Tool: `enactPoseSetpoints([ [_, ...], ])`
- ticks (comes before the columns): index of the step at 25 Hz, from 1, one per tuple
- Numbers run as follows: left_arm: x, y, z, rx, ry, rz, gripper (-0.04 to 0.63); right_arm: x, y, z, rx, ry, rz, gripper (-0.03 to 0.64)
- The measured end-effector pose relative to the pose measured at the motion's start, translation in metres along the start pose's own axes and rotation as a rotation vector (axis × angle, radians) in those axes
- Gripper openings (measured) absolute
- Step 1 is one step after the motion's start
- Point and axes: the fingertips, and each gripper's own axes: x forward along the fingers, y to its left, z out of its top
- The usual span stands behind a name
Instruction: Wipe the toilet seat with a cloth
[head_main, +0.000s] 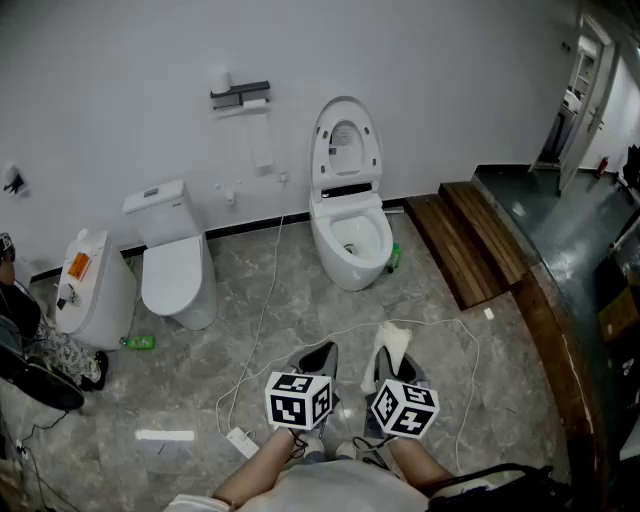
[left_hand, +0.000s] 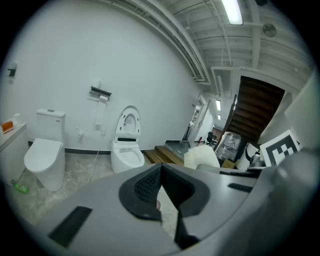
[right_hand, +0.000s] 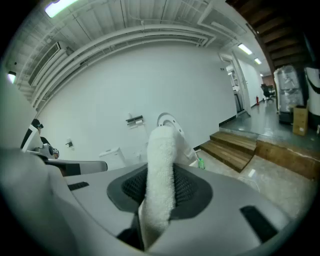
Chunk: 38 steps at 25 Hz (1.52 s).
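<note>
Right gripper (head_main: 386, 370), clenched on cloth (head_main: 392, 340): toilet seat (head_main: 350, 236) lies near 12 o'clock, well apart. Left gripper (head_main: 318, 362) clenched, empty.

white wall (head_main: 120, 60), grey marble floor (head_main: 430, 300), wooden steps (head_main: 465, 245)

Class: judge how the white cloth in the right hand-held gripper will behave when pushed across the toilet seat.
Probably floppy: the right hand-held gripper pinches the cloth into a fold. Its fluffy pile suggests light weight and good grip.
</note>
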Motion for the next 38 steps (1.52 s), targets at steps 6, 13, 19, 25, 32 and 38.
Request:
enactPoseSetpoints([
  [6, 0.003, 0.031, 0.013, 0.016, 0.002, -0.004, -0.002, 0.022, 0.012, 0.007, 0.028, -0.021, -0.03, 0.1],
  [13, 0.014, 0.058, 0.022, -0.013, 0.009, 0.005, -0.002, 0.044, 0.017, 0.001, 0.053, 0.013, -0.04, 0.1],
  [19, 0.045, 0.066, 0.028, -0.019, 0.016, -0.001, -0.002, 0.07, 0.011, 0.018, 0.026, -0.014, -0.043, 0.1],
  [25, 0.081, 0.072, 0.045, -0.021, 0.018, 0.002, -0.002, 0.101, -0.001, 0.041, 0.033, -0.017, -0.04, 0.1],
  [32, 0.132, 0.075, 0.07, -0.029, 0.016, 0.009, -0.002, 0.144, -0.027, 0.074, 0.026, -0.01, -0.039, 0.1],
  [38, 0.18, 0.077, 0.096, -0.024, 0.016, 0.015, -0.002, 0.184, -0.045, 0.109, 0.021, -0.017, -0.025, 0.1],
])
